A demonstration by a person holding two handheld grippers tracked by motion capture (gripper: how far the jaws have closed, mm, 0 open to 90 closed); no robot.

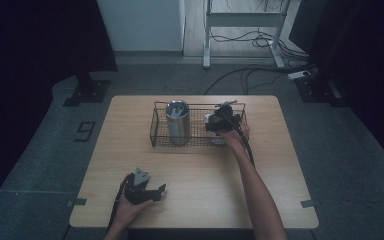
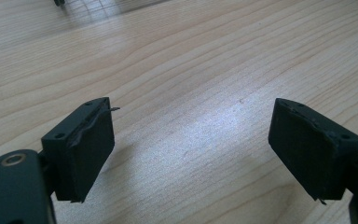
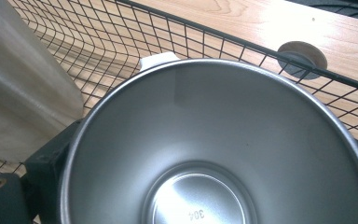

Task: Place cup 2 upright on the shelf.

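A black wire basket (image 1: 153,131) stands at the middle back of the wooden table (image 1: 200,195). At its left end a tall steel tumbler (image 1: 177,123) stands upright. My right gripper (image 1: 219,123) reaches into the basket's right end and is shut on a steel cup (image 1: 211,120) with a white outside. The right gripper view looks straight down into this cup (image 3: 223,140), with a jaw on each side of it, the basket mesh (image 3: 121,37) behind and the tumbler (image 3: 23,84) close at the left. My left gripper (image 1: 158,193) rests open near the table's front left, with only bare wood (image 2: 191,126) between its pads.
A round cable hole (image 3: 303,56) lies in the tabletop just beyond the basket's far wall. A basket corner (image 2: 102,4) shows ahead of the left gripper. Beyond the table are grey floor, a desk frame (image 1: 245,30) and loose cables (image 1: 260,75).
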